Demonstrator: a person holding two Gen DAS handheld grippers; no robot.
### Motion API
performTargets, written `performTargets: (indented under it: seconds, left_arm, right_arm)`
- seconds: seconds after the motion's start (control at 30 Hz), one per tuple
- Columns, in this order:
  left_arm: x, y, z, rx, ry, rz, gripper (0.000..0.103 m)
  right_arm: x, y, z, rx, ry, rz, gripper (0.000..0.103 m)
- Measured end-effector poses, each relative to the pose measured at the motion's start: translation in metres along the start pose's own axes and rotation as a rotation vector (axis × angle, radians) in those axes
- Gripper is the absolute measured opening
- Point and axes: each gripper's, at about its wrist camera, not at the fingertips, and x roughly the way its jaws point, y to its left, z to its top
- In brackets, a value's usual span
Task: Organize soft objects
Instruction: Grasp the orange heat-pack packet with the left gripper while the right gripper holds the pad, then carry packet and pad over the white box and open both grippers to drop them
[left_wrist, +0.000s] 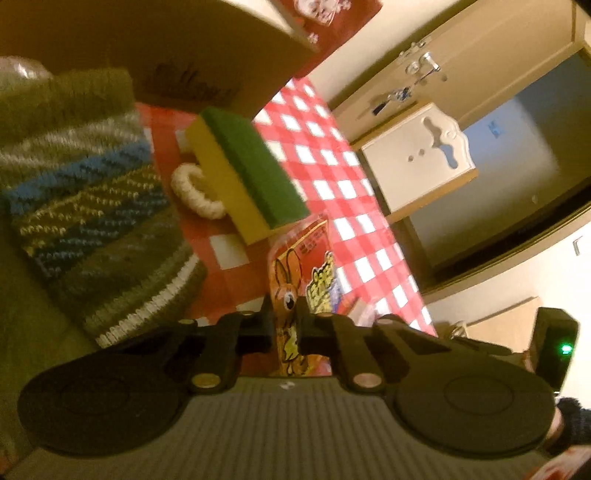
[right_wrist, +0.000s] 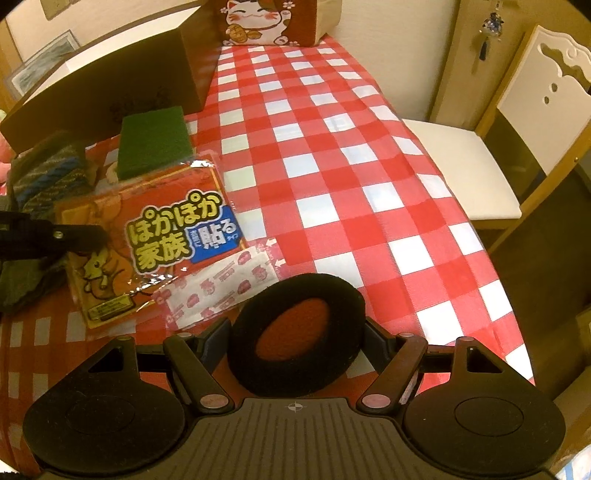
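Observation:
My left gripper (left_wrist: 286, 314) is shut on the edge of an orange heat-pack packet (left_wrist: 295, 266) with a rabbit printed on it. In the right wrist view the same packet (right_wrist: 166, 221) lies tilted at the table's left, a black finger (right_wrist: 77, 236) of the left gripper clamped on its left edge. My right gripper (right_wrist: 297, 339) holds a black foam ring (right_wrist: 295, 288) with a red centre, its fingers pressing both sides. A yellow-and-green sponge (left_wrist: 247, 166) sits behind the packet, with a white scrunchie (left_wrist: 195, 192) and a striped knitted piece (left_wrist: 88, 206) to its left.
A white printed sachet (right_wrist: 218, 291) lies beside the packet on the red-checked tablecloth (right_wrist: 332, 147). A cardboard box (right_wrist: 110, 74) stands at the back left, a cat-print bag (right_wrist: 258, 22) at the far end. A white-seated chair (right_wrist: 480, 155) stands at the table's right.

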Motion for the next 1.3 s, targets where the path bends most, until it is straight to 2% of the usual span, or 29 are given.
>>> performTargets:
  seconds: [0.07,0.17,0.3,0.37,0.47,0.57,0.8,1.07,1.23,1.3]
  left_arm:
    - [-0.013,-0.011,-0.001,0.043,-0.04,0.003,0.003]
    - [-0.031,-0.035,-0.002,0.169,-0.091,0.034,0.001]
    - [-0.043,-0.075,-0.018,0.496,-0.129,0.168,0.001]
    - [-0.036,-0.084,-0.027,0.568,-0.103,0.183,0.001]
    - [-0.015,-0.082,-0.032,0.529,-0.048,0.223,0.006]
    - [0.0,-0.078,-0.034,0.491,-0.042,0.273,0.007]
    - [0.002,-0.084,-0.031,0.485,-0.052,0.275,0.002]
    - [-0.015,-0.108,-0.027,0.528,-0.109,0.261,0.002]
    - [-0.043,-0.114,-0.019,0.496,-0.181,0.263,0.002]
    - [-0.057,-0.114,-0.015,0.481,-0.218,0.285,0.002]
  right_arm:
    - [-0.001,-0.003,0.0,0.005,-0.004,-0.002,0.074]
    - [-0.002,-0.006,0.001,0.012,-0.008,-0.005,0.074]
    - [-0.003,-0.008,0.002,0.014,-0.011,-0.003,0.074]
    - [-0.004,-0.009,0.002,0.011,-0.012,-0.001,0.074]
    - [-0.004,-0.009,0.002,0.007,-0.011,0.003,0.074]
    - [-0.006,-0.01,0.001,-0.002,-0.016,0.003,0.074]
    - [-0.011,-0.016,-0.001,-0.001,-0.019,-0.001,0.074]
    - [-0.021,-0.022,0.006,-0.012,-0.051,0.012,0.074]
    - [-0.028,-0.02,0.015,-0.041,-0.078,0.027,0.074]
    - [-0.031,-0.018,0.021,-0.05,-0.088,0.04,0.074]
